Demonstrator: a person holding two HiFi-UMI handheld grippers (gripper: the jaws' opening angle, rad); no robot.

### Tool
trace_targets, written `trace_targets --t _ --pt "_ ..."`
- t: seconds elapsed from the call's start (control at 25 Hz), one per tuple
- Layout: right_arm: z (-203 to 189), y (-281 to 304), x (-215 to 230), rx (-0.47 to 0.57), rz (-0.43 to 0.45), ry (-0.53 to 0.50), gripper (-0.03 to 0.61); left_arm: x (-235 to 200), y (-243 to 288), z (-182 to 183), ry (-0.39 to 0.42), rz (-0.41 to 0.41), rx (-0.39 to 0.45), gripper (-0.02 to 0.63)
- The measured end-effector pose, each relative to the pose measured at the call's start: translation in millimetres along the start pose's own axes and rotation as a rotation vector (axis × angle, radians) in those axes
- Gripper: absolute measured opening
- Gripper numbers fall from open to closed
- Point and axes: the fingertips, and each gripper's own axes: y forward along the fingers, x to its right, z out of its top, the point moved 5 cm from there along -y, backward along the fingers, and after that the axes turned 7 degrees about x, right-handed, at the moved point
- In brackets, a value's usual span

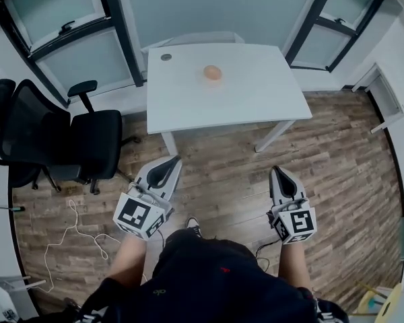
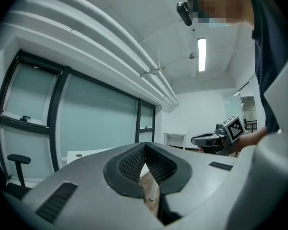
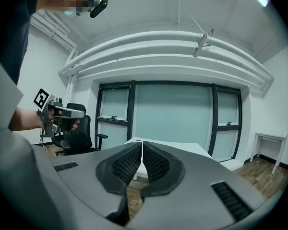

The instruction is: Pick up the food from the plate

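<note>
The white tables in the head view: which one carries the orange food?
The large table in the middle; the orange food lies on its top. The other, narrow table stands against the right wall.

A black office chair stands left of the white worktop; a white cable trails nearer across the wooden floor.

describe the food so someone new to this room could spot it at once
Look at the white table by the windows. Toward its far edge sits the food, a small round orange lump. Its only neighbour on the tabletop is a flat grey disc at the left corner.
</note>
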Motion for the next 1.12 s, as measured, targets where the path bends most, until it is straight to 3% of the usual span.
trace_targets --t 0.28,0.64,1.12 --pt "6 71 3 -0.011 -0.011 0.007 0.025 -49 30 -8 -0.043 -0.042 -0.028 0.020" --pt "0 158 32 0.015 0.086 0.023 0.025 -87 83 -13 -0.020 0.000 -0.054 0.020" --pt "-9 301 146 0.040 0.241 0.042 0.025 -140 215 -17 -0.003 0.194 -0.084 0.020"
